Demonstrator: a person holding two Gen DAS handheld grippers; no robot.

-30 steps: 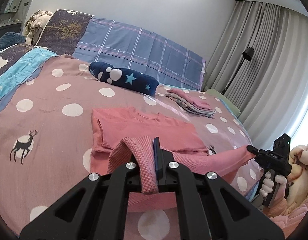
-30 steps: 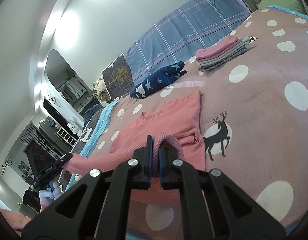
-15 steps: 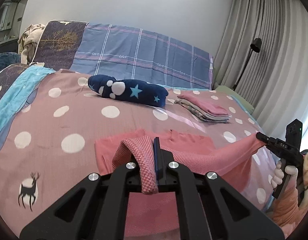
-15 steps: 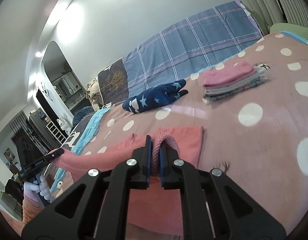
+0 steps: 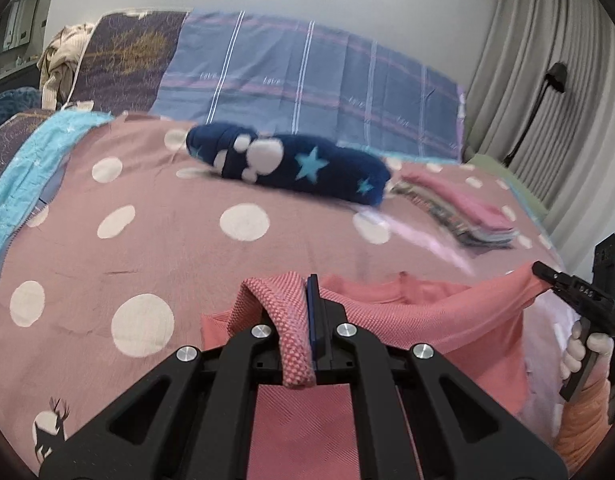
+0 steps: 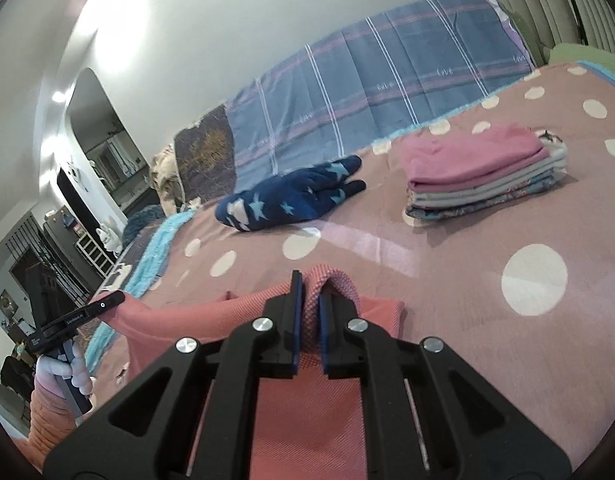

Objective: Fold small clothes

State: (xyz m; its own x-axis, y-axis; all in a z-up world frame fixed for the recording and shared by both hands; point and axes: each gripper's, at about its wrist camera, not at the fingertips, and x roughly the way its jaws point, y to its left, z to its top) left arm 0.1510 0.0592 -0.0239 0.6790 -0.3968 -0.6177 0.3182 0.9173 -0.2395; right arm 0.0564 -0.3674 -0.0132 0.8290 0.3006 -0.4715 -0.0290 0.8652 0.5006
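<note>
A coral pink knit shirt (image 5: pixel 411 320) is stretched between my two grippers above the polka-dot bed cover (image 5: pixel 155 240). My left gripper (image 5: pixel 307 312) is shut on one corner of the shirt, a fold of cloth bulging out between the jaws. My right gripper (image 6: pixel 309 312) is shut on the other corner of the shirt (image 6: pixel 195 320). Each gripper shows in the other's view, the right gripper (image 5: pixel 547 276) at the right edge, the left gripper (image 6: pixel 111 300) at the left. The shirt's lower part hangs down toward me.
A stack of folded clothes (image 6: pixel 483 172) with a pink one on top lies at the right of the bed, also in the left wrist view (image 5: pixel 463 212). A navy star-print roll (image 5: pixel 291 168) lies mid-bed. Plaid pillows (image 5: pixel 307 88) line the headboard. Curtains and a floor lamp (image 5: pixel 547 92) stand right.
Both grippers have lifted the shirt's near edge and carried it forward over the bed. The shirt's flat part on the bed is now mostly covered or raised.
</note>
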